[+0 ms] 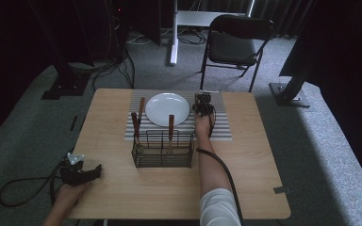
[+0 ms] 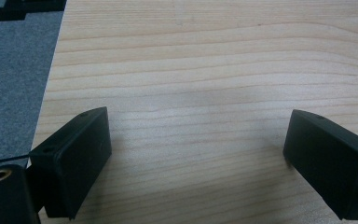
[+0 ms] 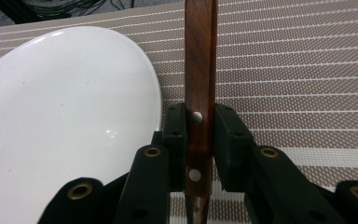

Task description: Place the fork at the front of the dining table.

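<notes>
1. High view: right gripper (image 1: 203, 104) over the striped placemat (image 1: 221, 123), just right of the white plate (image 1: 167, 108), near the table's (image 1: 245, 179) far edge.
2. Right gripper view: jaws clamped on a wooden-handled utensil (image 3: 200, 70), pads pressing both sides of the riveted handle; handle above the placemat, just beside the plate's rim; metal end hidden, so kind of utensil not clear.
3. Left gripper (image 1: 94, 172) at the table's near-left corner, resting low over bare wood; jaws spread wide, nothing between.
4. Wire basket (image 1: 162, 149) at mid-table, at the placemat's near edge, with more wooden handles standing upright.
</notes>
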### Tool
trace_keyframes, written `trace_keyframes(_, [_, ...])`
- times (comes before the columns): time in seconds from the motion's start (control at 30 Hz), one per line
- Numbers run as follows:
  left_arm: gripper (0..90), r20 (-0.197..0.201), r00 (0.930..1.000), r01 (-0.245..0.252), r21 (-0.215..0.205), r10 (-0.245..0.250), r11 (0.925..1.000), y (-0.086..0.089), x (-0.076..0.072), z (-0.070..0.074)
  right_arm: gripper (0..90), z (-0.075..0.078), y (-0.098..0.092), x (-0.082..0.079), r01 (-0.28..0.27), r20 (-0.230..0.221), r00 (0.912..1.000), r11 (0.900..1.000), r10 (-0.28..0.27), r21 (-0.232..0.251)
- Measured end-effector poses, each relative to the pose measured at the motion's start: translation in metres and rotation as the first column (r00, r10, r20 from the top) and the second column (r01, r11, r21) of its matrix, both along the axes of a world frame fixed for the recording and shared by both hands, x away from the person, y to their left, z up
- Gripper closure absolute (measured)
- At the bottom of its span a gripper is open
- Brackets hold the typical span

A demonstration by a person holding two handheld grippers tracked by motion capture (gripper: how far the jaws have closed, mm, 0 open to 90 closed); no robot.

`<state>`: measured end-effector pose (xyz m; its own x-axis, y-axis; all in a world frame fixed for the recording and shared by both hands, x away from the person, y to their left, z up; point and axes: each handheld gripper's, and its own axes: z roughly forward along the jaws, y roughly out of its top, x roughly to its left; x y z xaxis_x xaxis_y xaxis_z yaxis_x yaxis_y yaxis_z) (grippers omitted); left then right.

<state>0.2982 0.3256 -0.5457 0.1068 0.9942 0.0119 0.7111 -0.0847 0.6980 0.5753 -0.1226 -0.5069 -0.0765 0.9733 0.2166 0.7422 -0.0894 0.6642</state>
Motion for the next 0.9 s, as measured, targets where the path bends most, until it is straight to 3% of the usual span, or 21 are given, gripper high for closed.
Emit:
trace_keyframes(0.17, [7.4, 0.0, 1.0, 0.0, 0.0, 0.0, 1.0, 0.0, 0.0, 0.0, 76.0, -0.008, -0.004, 0.009, 0.012, -0.023, 0.9997, 0.999, -0.011, 0.045])
trace_keyframes(0.27, [7.4, 0.0, 1.0, 0.0, 0.0, 0.0, 1.0, 0.0, 0.0, 0.0, 75.9, -0.015, -0.008, 0.012, 0.02, -0.041, 0.999, 0.994, -0.015, 0.107])
trace_keyframes(0.5, [7.4, 0.0, 1.0, 0.0, 0.0, 0.0, 1.0, 0.0, 0.0, 0.0, 75.7, -0.023, -0.004, 0.017, 0.016, -0.074, 0.9972, 0.997, -0.011, 0.076])
trace_keyframes(0.77, [7.4, 0.0, 1.0, 0.0, 0.0, 0.0, 1.0, 0.0, 0.0, 0.0, 73.9, -0.024, -0.006, 0.019, 0.031, -0.072, 0.9971, 0.995, -0.025, 0.095])
trace_keyframes(0.9, [7.5, 0.0, 1.0, 0.0, 0.0, 0.0, 1.0, 0.0, 0.0, 0.0, 66.8, -0.024, -0.006, 0.019, 0.018, -0.074, 0.9972, 0.994, -0.01, 0.112])
